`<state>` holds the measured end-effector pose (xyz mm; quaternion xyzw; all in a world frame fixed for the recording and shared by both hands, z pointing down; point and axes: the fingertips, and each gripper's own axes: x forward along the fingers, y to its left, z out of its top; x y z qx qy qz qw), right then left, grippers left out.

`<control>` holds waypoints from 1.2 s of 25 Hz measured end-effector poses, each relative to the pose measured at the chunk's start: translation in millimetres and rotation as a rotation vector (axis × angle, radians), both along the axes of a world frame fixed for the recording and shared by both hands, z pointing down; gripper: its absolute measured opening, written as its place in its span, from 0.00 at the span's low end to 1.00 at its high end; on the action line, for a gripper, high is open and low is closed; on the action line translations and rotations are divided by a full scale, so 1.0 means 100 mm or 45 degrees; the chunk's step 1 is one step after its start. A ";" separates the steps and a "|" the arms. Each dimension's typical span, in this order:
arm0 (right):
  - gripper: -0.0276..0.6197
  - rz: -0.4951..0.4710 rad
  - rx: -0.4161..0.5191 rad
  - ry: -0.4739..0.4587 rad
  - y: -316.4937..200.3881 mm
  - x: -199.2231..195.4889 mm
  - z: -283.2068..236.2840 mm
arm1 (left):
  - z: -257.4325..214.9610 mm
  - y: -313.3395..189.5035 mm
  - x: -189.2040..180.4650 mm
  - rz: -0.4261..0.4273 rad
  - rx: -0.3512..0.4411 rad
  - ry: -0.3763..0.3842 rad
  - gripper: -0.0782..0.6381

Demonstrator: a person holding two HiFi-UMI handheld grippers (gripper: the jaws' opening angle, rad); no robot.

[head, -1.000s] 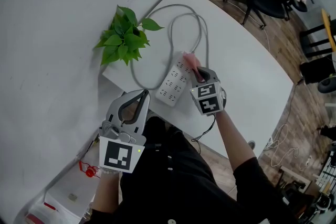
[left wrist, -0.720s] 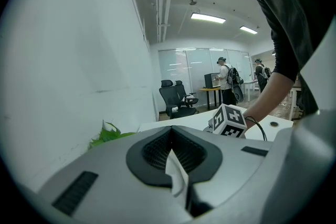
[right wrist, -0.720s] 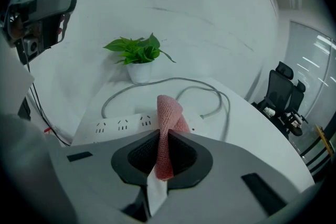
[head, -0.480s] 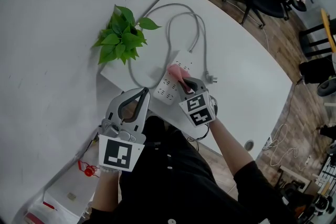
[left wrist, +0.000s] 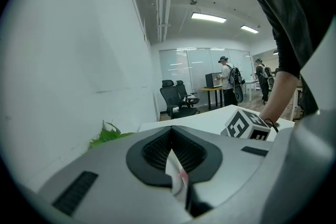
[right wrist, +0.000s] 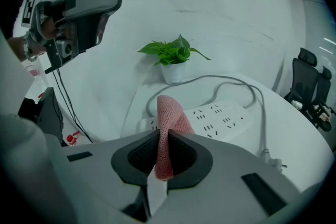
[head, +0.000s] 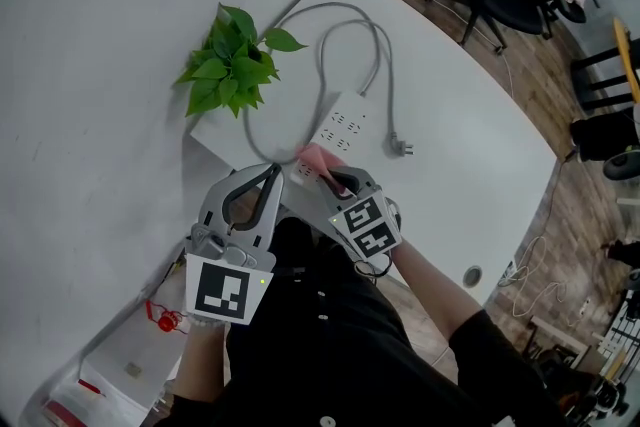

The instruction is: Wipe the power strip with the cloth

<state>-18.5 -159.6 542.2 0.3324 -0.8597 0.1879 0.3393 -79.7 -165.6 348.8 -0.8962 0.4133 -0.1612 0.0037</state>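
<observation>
Power strip (head: pixel 338 128) lies flat on white table (head: pixel 470 145). Long axis diagonal in head view: near end toward table edge, far end up-right. Grey cable (head: pixel 378 55) loops past potted plant (head: pixel 228 65); plug (head: pixel 400 147) just beside strip.

Right gripper (head: pixel 335 177) clamps pink cloth (head: pixel 318 158). Cloth stands up between jaws, its free end over strip's near end. Strip stretches ahead and right of jaws.

Left gripper (head: pixel 270 177) off table, jaws together, nothing held.

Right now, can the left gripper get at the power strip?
Probably yes: nothing lies between the left gripper and the power strip; the right gripper holds the cloth only at its near end.
</observation>
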 end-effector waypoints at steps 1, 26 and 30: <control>0.13 -0.020 -0.006 -0.007 0.05 -0.03 0.00 | 0.00 0.00 0.00 -0.001 0.000 0.000 0.13; 0.13 0.223 0.167 -0.068 -0.47 0.48 -0.60 | -0.01 -0.02 -0.08 -0.051 0.015 0.010 0.13; 0.13 0.277 0.255 0.005 -0.86 0.68 -0.68 | -0.02 -0.01 -0.12 -0.064 0.017 0.012 0.13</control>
